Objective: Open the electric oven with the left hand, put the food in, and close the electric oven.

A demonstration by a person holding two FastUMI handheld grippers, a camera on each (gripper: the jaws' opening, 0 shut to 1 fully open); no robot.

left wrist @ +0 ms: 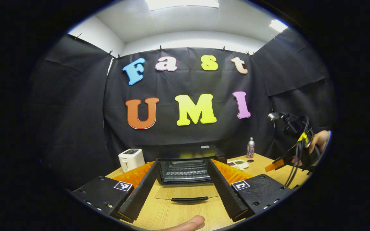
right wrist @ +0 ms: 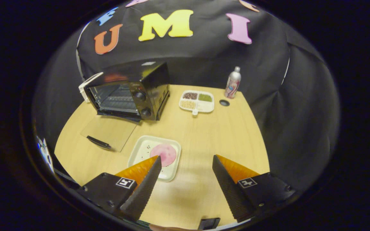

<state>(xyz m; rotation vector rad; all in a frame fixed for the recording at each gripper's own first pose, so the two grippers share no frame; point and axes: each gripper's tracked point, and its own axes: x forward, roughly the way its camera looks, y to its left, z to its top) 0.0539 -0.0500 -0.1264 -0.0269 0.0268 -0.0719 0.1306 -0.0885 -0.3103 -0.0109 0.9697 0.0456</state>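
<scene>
With the black electric oven (right wrist: 130,91) already open on the wooden tabletop (right wrist: 204,134), the right tool (right wrist: 185,175) hangs wide open and empty above the rigid, likely light square white plate (right wrist: 140,150) of pink food (right wrist: 163,154), best gripped at its rim.

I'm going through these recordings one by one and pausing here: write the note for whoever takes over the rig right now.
Left gripper: open, empty, facing the oven.
Right gripper: open, empty, above the table near the plate.
Oven door is down flat on the table, rack bare.
The pink food lies on the plate in front of the oven.
Done: oven opened.
Left: put the food in, close the door.
</scene>
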